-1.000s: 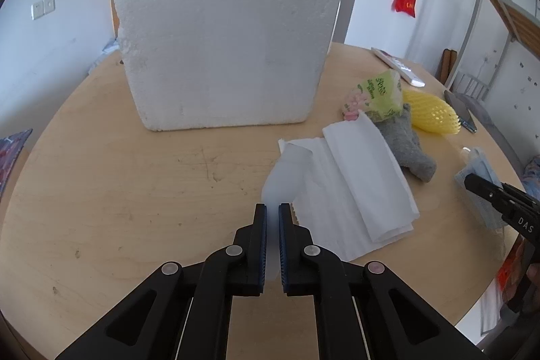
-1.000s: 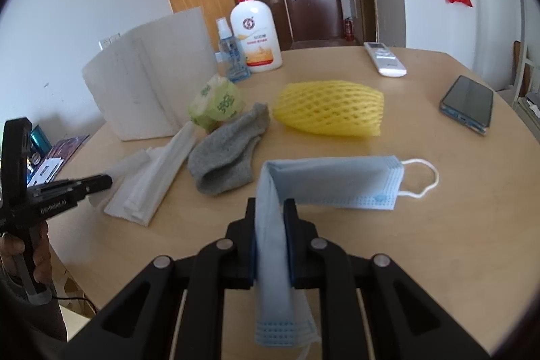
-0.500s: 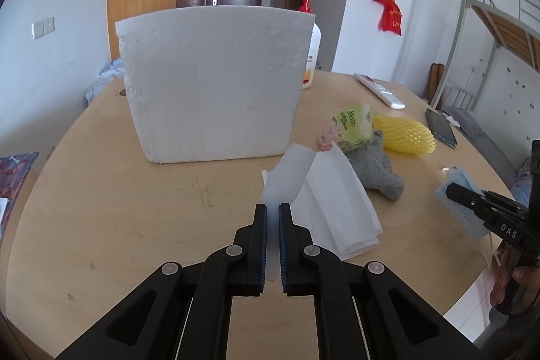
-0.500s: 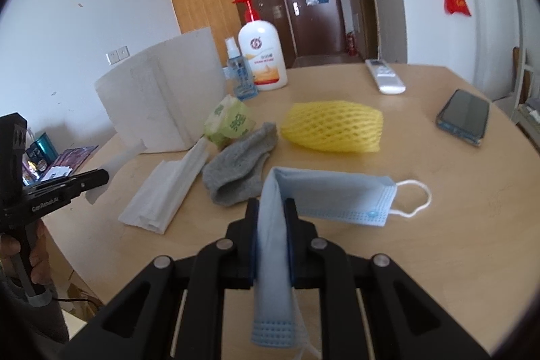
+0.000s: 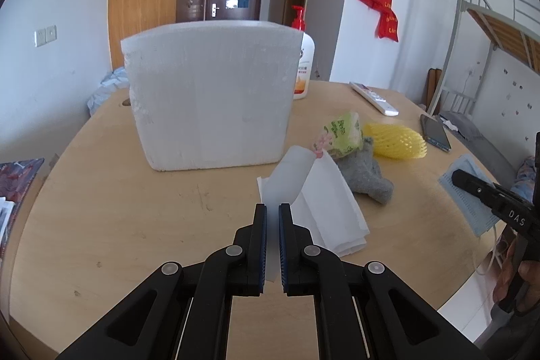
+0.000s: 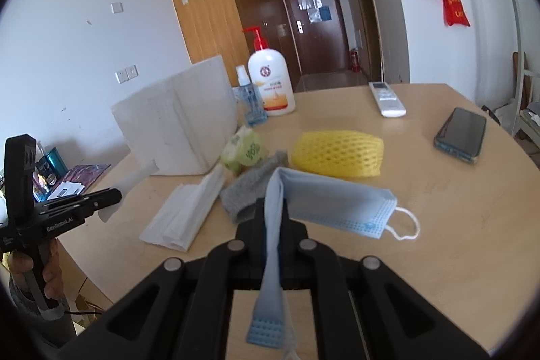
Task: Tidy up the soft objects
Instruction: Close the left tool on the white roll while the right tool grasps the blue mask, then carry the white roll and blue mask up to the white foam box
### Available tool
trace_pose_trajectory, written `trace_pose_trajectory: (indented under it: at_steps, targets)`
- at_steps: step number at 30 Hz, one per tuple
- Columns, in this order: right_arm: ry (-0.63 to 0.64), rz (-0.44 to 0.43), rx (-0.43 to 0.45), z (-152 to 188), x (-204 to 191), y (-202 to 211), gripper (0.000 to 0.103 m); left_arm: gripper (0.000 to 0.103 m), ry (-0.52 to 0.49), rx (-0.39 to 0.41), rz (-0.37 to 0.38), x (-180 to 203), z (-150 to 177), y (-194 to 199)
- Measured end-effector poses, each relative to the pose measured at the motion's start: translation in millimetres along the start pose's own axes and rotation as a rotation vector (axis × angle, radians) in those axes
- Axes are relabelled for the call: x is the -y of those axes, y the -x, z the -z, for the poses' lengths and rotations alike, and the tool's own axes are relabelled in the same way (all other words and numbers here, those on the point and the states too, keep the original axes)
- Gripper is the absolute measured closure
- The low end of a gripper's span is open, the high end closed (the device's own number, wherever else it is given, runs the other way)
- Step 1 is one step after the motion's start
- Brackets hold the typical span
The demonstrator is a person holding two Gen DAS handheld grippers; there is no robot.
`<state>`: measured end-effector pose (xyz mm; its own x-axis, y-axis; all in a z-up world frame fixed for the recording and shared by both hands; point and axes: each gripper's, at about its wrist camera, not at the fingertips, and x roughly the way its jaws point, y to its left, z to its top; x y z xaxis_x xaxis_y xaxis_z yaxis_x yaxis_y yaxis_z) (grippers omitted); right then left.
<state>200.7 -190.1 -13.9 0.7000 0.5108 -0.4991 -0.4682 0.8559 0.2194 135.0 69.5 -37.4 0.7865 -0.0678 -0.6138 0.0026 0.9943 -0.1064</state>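
My left gripper (image 5: pixel 272 208) is shut on a thin white foam sheet (image 5: pixel 287 177) and holds it above the round wooden table (image 5: pixel 135 225). My right gripper (image 6: pixel 274 203) is shut on a blue face mask (image 6: pixel 337 201), lifted off the table. Below lie a folded white tissue (image 5: pixel 330 211), a grey sock (image 5: pixel 368 174), a green tissue pack (image 5: pixel 342 134) and a yellow foam net (image 5: pixel 395 140). The white foam box (image 5: pixel 209 93) stands at the table's back. The mask also shows in the left wrist view (image 5: pixel 469 191).
A lotion pump bottle (image 6: pixel 271 80) and a small spray bottle (image 6: pixel 248 103) stand behind the box. A white remote (image 6: pixel 386 98) and a phone (image 6: pixel 460 134) lie at the far right. Books (image 5: pixel 17 184) sit off the table's left edge.
Both grippers have risen and pulled back from the table. The foam sheet and the mask went up with them. The objects on the table have not moved.
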Motion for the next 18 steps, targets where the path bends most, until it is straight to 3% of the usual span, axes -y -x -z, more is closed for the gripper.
trace_pose_trajectory:
  at_steps: [18]
  targets:
    - [0.054, -0.024, 0.124, -13, -21, 46, 0.097, 0.096, -0.030, 0.120, -0.010, 17, -7, 51]
